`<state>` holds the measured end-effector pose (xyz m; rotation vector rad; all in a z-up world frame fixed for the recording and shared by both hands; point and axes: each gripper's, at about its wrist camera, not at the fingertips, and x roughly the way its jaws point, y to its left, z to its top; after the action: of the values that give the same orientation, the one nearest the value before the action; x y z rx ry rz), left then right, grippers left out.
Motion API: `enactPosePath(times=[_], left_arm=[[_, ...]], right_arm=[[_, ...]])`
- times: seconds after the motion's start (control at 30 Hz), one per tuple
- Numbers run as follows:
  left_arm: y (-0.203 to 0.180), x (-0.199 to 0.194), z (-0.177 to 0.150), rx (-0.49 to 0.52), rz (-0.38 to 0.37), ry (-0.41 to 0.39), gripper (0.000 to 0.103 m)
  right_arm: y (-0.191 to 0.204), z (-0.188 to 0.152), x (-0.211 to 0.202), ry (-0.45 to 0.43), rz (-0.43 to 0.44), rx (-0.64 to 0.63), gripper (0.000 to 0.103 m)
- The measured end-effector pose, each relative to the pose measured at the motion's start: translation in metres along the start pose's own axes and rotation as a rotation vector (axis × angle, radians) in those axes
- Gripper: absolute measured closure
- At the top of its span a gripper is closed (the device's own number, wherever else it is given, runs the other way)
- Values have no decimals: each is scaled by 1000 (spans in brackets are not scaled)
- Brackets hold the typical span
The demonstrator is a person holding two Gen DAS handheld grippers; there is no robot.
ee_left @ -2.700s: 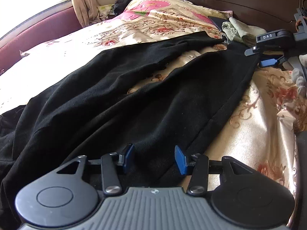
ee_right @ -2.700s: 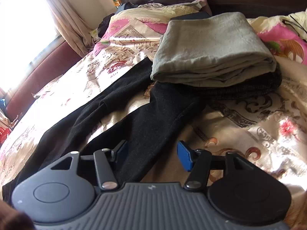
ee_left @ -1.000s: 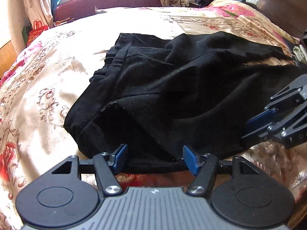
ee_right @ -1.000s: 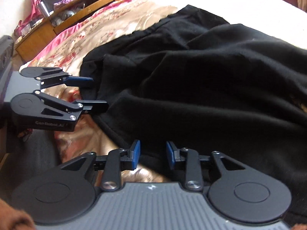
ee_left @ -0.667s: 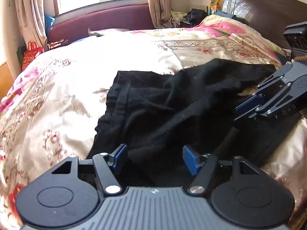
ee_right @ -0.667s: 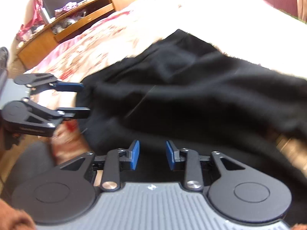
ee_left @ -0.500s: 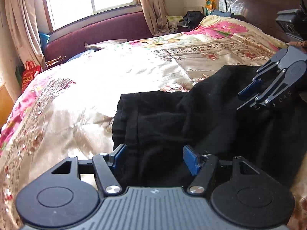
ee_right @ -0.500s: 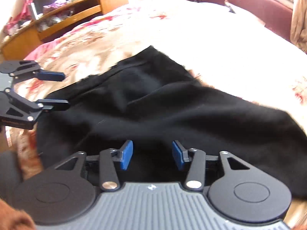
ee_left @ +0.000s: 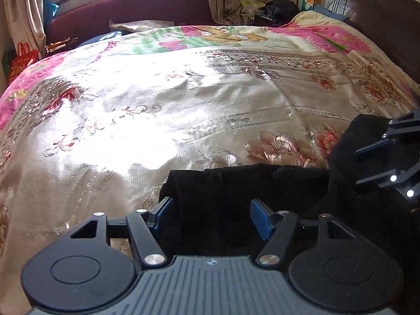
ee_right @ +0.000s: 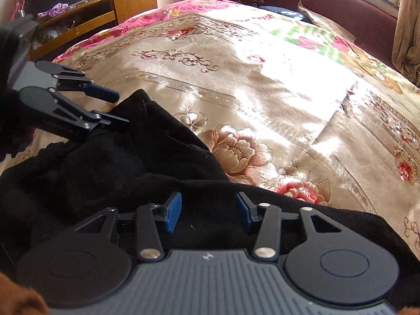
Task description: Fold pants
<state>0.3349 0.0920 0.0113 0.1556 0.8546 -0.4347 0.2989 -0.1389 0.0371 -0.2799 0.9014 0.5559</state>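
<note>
The left claw (ee_left: 211,216) stands spread wide with the pants (ee_left: 236,183) bunched between its blue pads, gripping nothing; the right claw (ee_right: 208,211) is likewise released over black cloth. Half a second ago the pants spread further across the bed (ee_left: 157,105); now they lie gathered at its near edge, so a fold seems under way. The cabinet (ee_right: 105,13) and sofa (ee_left: 131,8) stand well apart, blocking nothing.

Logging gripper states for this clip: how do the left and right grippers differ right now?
The left gripper has wider-set jaws than the right gripper. The left sits at the bunched edge of the black fabric pants, with bedspread beside it; the right sits over fabric on both sides. Both are open, with pants between the jaws.
</note>
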Motion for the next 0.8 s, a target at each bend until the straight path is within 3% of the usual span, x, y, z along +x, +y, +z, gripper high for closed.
enactPosePath(times=[0.07, 0.13, 0.27, 0.37, 0.5, 0.6, 0.63, 0.8], left_arm=[[-4, 7, 3, 10, -9, 20, 34], [-10, 12, 4, 36, -10, 31, 51], [-5, 29, 10, 21, 0, 69, 57], [-1, 36, 12, -25, -6, 73, 73], [4, 2, 12, -115, -60, -52, 76], [10, -43, 8, -195, -164, -158, 77], [10, -60, 5, -207, -192, -195, 84], [3, -128, -18, -202, -257, -290, 85]], right_arm=[[0, 1, -3, -7, 0, -24, 56], [-3, 2, -5, -16, -6, -40, 56], [-8, 6, -3, -8, -21, -54, 56], [-11, 9, 0, 1, -32, -56, 56], [-13, 15, 3, 7, -48, -73, 56], [-14, 16, -3, -3, -61, -93, 56], [-14, 16, -7, -7, -60, -97, 56], [-12, 6, -28, -30, -37, -145, 47]])
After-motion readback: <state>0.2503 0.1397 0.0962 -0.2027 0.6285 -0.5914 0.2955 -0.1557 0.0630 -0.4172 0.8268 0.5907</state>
